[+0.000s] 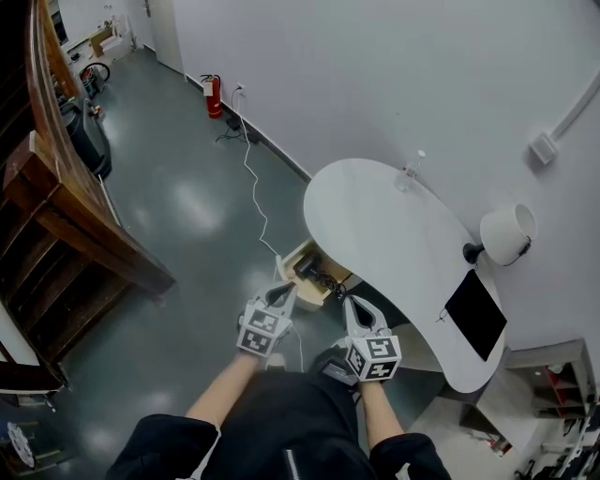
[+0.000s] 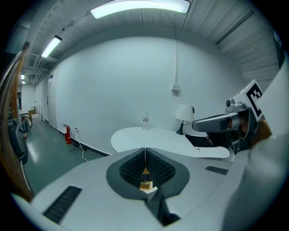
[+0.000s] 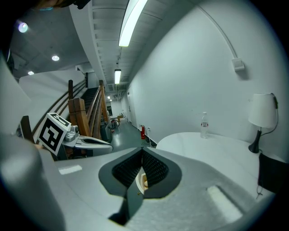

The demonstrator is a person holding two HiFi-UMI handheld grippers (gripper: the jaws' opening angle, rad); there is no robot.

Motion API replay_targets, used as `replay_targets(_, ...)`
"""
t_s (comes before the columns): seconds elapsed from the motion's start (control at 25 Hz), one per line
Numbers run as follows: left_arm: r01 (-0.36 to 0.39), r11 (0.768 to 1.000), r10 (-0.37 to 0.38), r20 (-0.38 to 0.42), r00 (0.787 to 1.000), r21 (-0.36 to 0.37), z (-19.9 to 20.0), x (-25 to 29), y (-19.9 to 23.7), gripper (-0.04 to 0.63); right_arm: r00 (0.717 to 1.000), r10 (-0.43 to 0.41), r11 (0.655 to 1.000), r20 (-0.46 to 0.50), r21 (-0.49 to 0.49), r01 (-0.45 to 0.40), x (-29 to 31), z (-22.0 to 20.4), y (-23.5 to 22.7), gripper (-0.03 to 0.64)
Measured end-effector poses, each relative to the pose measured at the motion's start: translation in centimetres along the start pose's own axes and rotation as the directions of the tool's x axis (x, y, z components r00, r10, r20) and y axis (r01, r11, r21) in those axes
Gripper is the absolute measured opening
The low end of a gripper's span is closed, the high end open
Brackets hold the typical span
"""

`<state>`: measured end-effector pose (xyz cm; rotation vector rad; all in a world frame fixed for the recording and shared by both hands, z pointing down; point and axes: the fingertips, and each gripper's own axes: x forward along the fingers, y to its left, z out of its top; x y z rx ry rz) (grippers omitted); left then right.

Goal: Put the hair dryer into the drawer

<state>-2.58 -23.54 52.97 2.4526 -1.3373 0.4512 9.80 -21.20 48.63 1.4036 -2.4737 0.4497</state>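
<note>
Grippers come first, held out low in front of a person in dark clothes. The left gripper [image 1: 284,292] has its two fingers pressed together, and nothing is pinched between them. The right gripper [image 1: 350,301] has its fingers pressed together too, and it also holds nothing. The two are side by side and not touching. Just past their tips is a small wooden drawer [image 1: 293,255], pulled open under the edge of the table. The hair dryer [image 1: 308,269] is a dark thing lying inside the drawer with its cord bunched beside it. The table [image 1: 384,244] is white, with a long curvy top and a round end. On its near end lies a flat black pad [image 1: 475,314]. Next to the pad stands a lamp [image 1: 507,234] with a white shade on a black base. At the far edge of the table stands a clear bottle [image 1: 410,171], upright. The floor [image 1: 187,206] is grey-green and shiny. A thin white cable [image 1: 253,192] runs over the floor from near the drawer to the bottom of the wall. A red fire extinguisher [image 1: 214,96] stands by the wall close to where the cable ends. The wall [image 1: 394,75] is plain white, with a small box [image 1: 542,148] fixed on it above the lamp. Brown wooden stairs [image 1: 66,216] go up on the left side of the room. Long lights [image 2: 140,6] shine on the ceiling.
</note>
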Motion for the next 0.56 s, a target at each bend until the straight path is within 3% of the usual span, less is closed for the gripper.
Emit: replay_targets(0.56,0.029,1.0,-0.029,-0.005,1.0,0.01,-0.5,0.05,-0.69,0.013,1.0,-0.011,1.0,-0.002,-0.018,0.011,-0.52,0.08,0.45,0.005)
